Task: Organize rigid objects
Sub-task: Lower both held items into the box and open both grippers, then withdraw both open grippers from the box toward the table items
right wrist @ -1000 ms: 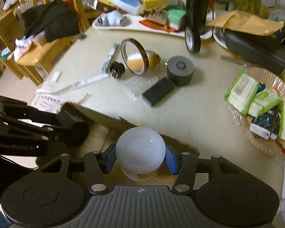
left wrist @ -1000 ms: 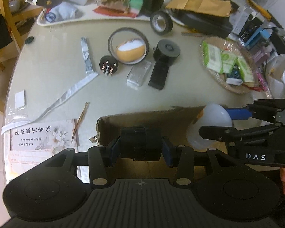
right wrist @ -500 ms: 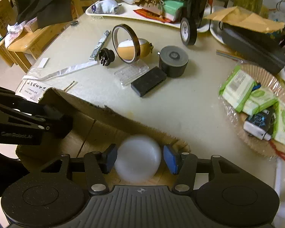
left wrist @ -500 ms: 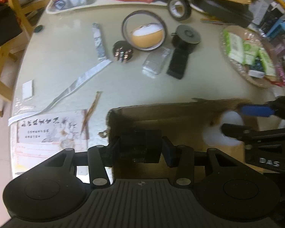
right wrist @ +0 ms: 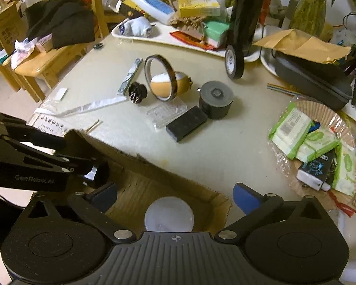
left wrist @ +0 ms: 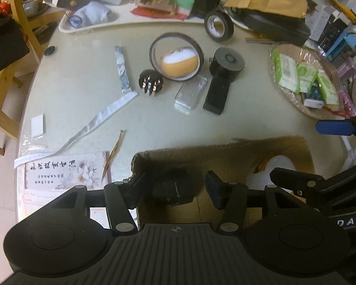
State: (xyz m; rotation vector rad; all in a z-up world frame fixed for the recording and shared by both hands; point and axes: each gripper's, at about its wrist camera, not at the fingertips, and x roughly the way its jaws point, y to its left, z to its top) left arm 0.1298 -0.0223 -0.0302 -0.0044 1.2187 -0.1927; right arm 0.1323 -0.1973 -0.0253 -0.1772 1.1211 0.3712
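Two things lie in the cardboard box (left wrist: 225, 152): a black block (left wrist: 172, 190) and a white bulb (right wrist: 169, 213). Six loose pieces wait beyond it on the worktop (left wrist: 83, 76): two tape rolls (one brown (left wrist: 176, 57), one black (left wrist: 218, 26)), a round plug (left wrist: 151, 82), a clear case (left wrist: 190, 92), a flat black bar (left wrist: 217, 96) and a grey puck (left wrist: 227, 63). The box sits at the worktop's near edge, with bare surface between its torn rim and the loose pieces; clutter fills the far edge and right side. The left claw (left wrist: 175, 187) is opening, the block between its fingers, neither pad pressing it. The right claw (right wrist: 174, 196) is opening too, spread wide, the bulb below and between its fingers, untouched.
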